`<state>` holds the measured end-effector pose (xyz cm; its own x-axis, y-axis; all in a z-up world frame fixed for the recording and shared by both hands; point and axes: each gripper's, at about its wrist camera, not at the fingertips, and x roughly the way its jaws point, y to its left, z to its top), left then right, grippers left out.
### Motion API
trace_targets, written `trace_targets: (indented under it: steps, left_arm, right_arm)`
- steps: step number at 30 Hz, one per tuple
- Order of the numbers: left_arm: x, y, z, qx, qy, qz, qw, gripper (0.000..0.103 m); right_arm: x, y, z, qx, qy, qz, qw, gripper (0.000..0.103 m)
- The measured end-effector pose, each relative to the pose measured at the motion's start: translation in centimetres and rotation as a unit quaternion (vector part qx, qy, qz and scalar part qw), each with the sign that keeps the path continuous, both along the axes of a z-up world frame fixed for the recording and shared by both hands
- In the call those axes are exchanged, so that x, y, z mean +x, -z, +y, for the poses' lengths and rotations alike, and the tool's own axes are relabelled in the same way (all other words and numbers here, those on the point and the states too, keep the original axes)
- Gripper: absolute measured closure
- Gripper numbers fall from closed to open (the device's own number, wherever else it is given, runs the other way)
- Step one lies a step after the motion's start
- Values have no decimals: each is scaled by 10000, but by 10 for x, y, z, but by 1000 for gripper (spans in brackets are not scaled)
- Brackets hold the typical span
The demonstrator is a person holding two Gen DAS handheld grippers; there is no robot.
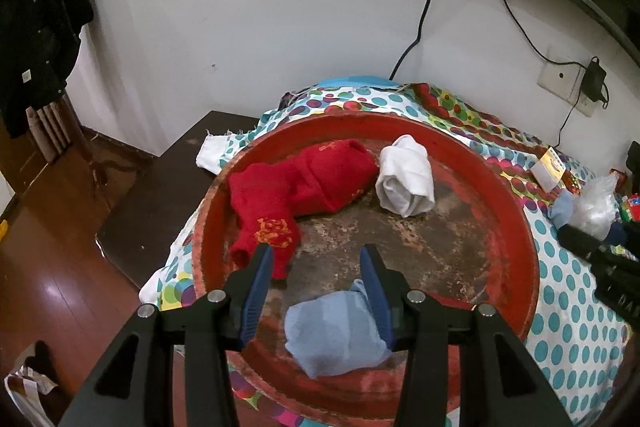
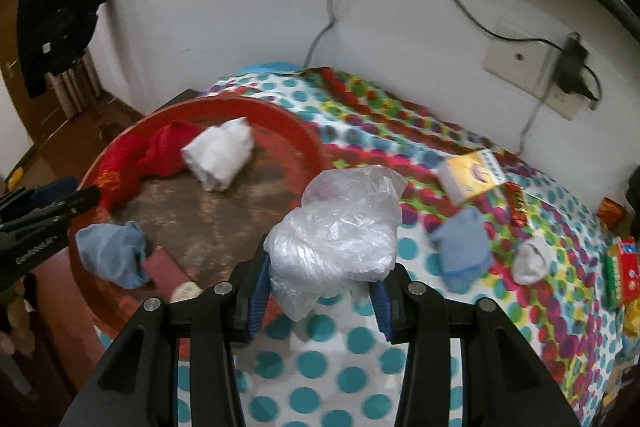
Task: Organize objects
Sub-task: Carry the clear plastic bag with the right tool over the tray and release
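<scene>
Clear plastic bag point(image 2: 340, 239), crumpled into a loose lump, thin and glossy with sharp creases; pinched low down between the pads of the right gripper point(image 2: 324, 275), bulk bulging above the jaws. Carried clear of the surface, just beside the right rim of the red tray point(image 2: 240, 103), over the dotted cloth point(image 2: 320, 367) that covers the bench. Judged in transit toward the tray, the evident collecting point.

Tray: round, shallow, raised lip, red coating worn to brown across the floor. Sits at the bench's left end.

Already inside:
- red knitted socks point(image 1: 304, 187) with gold motif, far left side, soft and slumped
- white sock point(image 1: 406, 179), rolled into a tight bundle, far side, touching the red ones
- light blue sock point(image 1: 332, 331), bunched, against the near rim

Left gripper point(image 1: 318, 253) poised over the tray, jaws half apart, nothing clamped; blue sock below it, close by the right pad, contact not determinable.

Outstanding on the cloth, toward the right edge: second blue sock point(image 2: 460, 251), small white sock point(image 2: 532, 259), yellow box point(image 2: 472, 173), rigid and flat-faced. Further packets at the far right, too blurred to identify.
</scene>
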<state>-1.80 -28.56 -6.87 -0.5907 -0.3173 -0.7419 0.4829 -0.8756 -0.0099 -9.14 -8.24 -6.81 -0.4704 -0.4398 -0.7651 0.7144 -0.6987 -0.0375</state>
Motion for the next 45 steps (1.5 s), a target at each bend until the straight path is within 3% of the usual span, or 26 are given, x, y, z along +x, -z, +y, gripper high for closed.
trace_targets:
  steps: [18,32,35,39,45]
  left_arm:
    - [17,-7,-33,158,-452,135,9988,57]
    - [23,-8,-43,322,-574,195,9976,57]
    - [22,-6,-44,307,-592,158,9977,57]
    - [21,-4,-46,319,-598,140,9976,57]
    - [18,-1,-42,291,-556,57,9980,57]
  right_arm:
    - [40,15,-72,207,-620,-111,9978,61]
    - [42,31,-116,399,-774,-198,9960,61]
    - [39,32,-121,407,-759,-168,9961,55]
    - [39,31,-121,342,-690,-68,9970,24]
    - [38,28,-109,270,-707,-14,9971,24]
